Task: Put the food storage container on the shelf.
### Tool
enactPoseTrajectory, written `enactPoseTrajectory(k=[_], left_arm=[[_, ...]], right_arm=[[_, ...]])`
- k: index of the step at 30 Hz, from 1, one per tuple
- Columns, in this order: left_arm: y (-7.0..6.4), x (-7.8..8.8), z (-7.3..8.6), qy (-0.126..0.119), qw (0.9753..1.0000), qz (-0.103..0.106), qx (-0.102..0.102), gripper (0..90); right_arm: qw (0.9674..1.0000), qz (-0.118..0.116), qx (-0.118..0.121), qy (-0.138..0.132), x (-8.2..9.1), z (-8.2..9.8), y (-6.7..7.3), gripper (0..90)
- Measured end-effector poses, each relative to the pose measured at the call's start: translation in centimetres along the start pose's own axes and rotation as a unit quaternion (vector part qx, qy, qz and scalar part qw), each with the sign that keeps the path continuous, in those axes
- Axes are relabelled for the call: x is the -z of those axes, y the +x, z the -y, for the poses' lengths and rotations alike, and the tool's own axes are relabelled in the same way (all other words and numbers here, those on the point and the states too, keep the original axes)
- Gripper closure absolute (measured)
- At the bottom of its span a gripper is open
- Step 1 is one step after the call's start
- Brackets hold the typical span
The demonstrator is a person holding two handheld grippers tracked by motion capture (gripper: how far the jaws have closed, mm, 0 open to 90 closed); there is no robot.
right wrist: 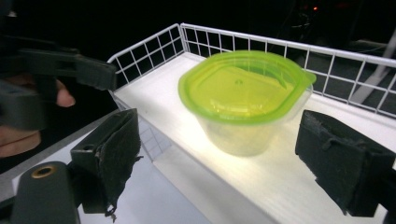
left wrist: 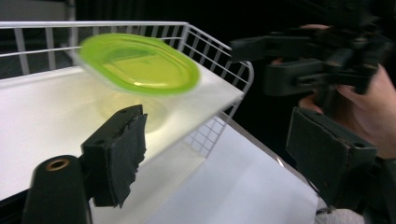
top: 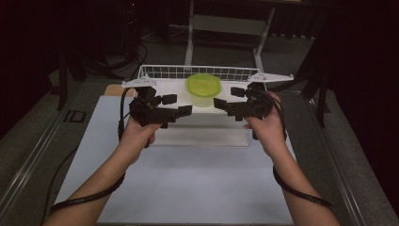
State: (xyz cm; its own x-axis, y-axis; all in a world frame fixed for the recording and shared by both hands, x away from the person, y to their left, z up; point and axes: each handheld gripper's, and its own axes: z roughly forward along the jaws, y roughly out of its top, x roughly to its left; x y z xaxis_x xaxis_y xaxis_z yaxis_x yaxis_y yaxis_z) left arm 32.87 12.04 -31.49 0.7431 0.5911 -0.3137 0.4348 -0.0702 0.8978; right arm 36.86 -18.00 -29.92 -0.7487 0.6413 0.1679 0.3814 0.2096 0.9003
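container with green lid sat upright on the white shelf, about mid-length and close to its back edge, just in front of the wire rail. lid was on, body clear-ish and pale yellow under it (contents not readable). shelf itself stood on the counter toward its far edge.

left gripper was at the container's left side, jaws wide, nothing between them, pads clear of the tub. right gripper was at the container's right side, jaws also wide and not pressing on anything. container sat between the two grippers, near both, touched by neither as far as the high view showed.

right gripper view: container ahead of the gap between its two black pads, free of both. left gripper view: container up and left of the gap, blurred, with the right gripper and its hand beyond the shelf's end corner.

both forearms came in from the counter's near edge, cables looped around each.
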Motion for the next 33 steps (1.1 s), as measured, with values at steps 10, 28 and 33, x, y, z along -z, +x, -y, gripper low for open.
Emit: enactPoseTrajectory(k=[10, 28, 33], left_arm=[[-0.9, 0.0, 2.2, -0.034, 0.9993, -0.008, -0.015, 0.9], [-2.6, 0.6, 7.1, -0.032, 0.9973, -0.016, -0.064, 0.9], [-3.3, 0.8, 8.3, -0.032, 0.9956, -0.014, -0.087, 0.9]], right_arm=[[0.9999, -0.007, 0.003, -0.007, 0.6, 2.5, 0.8, 14.0], [0.9995, -0.025, 0.020, -0.007, 1.6, 7.6, 2.2, 14.1], [0.9994, -0.024, 0.023, -0.006, 1.9, 9.5, 2.5, 14.2]])
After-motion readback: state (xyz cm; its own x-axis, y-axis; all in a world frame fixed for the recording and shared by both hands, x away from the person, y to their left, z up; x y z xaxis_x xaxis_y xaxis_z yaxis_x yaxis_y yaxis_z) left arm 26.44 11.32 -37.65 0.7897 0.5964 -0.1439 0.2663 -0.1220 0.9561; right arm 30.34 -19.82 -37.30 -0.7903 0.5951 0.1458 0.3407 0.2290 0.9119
